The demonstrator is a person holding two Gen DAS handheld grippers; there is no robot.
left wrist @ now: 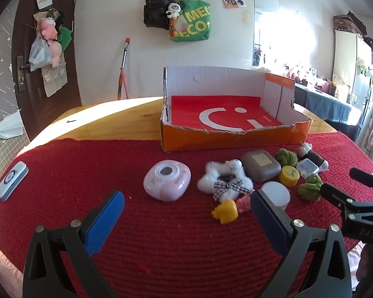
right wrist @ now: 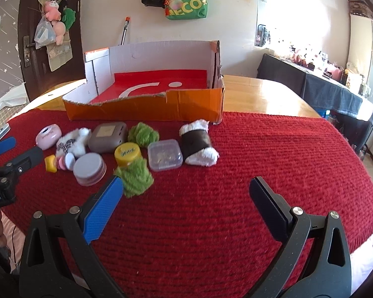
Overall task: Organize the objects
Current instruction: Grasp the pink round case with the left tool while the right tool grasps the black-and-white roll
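Observation:
An open orange cardboard box with a red floor stands at the back of the red knitted mat. In front of it lies a cluster: a pink round case, a white fluffy toy with a checked bow, a grey case, a yellow cap, green yarn balls, a clear small box, a brown-and-white plush roll, a white round tin and a small yellow piece. My left gripper is open before the cluster, holding nothing. My right gripper is open and empty over bare mat.
A white-and-blue flat device lies at the mat's left edge. The wooden table shows behind the mat. Bags hang on the far wall. A dark door with hanging toys stands at the left. A cluttered side table is on the right.

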